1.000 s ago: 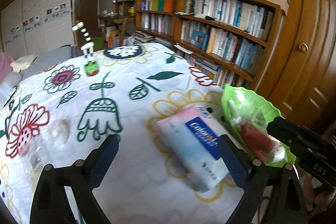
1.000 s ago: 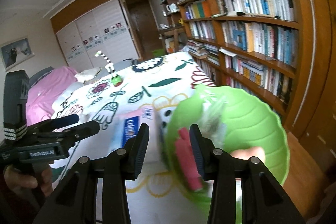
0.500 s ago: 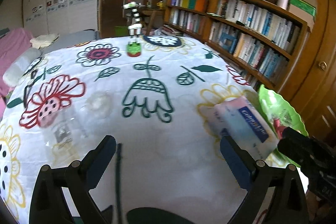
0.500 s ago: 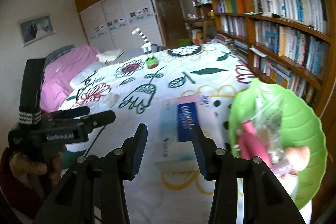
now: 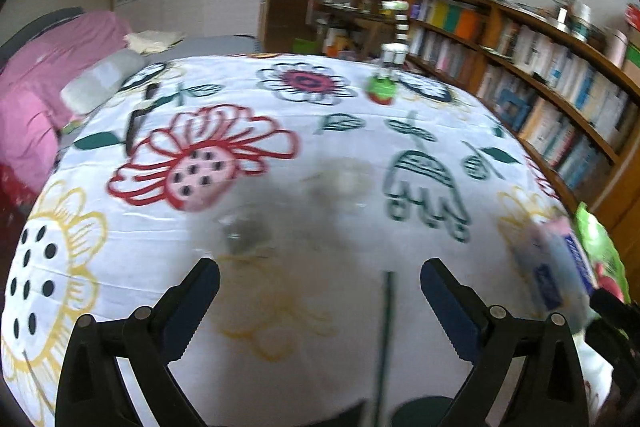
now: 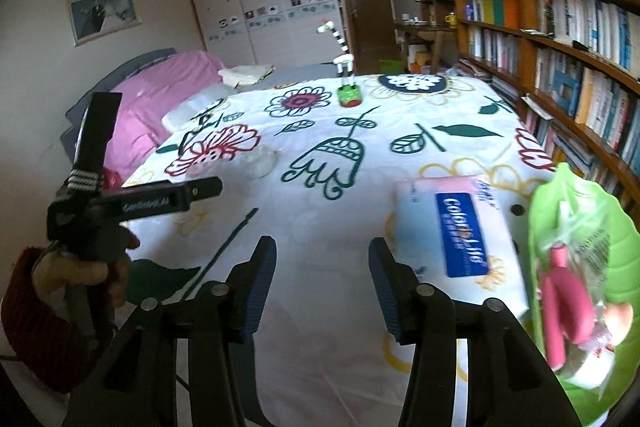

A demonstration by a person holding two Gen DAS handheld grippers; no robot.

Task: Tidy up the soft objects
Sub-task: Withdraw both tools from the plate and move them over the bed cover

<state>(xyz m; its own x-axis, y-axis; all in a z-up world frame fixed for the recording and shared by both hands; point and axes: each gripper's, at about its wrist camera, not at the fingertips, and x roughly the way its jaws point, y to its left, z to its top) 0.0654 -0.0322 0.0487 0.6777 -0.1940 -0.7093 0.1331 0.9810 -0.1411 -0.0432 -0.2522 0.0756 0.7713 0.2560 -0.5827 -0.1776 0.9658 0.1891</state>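
The left gripper (image 5: pixel 320 303) is held wide with nothing between its jaws, over the flowered cloth of the table (image 5: pixel 360 367); the jaws of the right gripper (image 6: pixel 322 279) are opening, also around nothing. The clear crumpled bags (image 5: pixel 244 231) lie just beyond the left gripper, a second pale one (image 6: pixel 260 161) being seen at mid-table in the right view. The tissue pack (image 6: pixel 456 227) rests near the right edge, beside the green leaf-shaped dish (image 6: pixel 580 211), which holds a pink item (image 6: pixel 560 303) and clear wrapping. A thin bag could be missed or only skimmed by the pads, since it is nearly see-through; the cloth itself could be pinched and dragged instead. The left view is smeared, so the bags' outlines and contents cannot be made out, and the dish is cut off at the frame edge.
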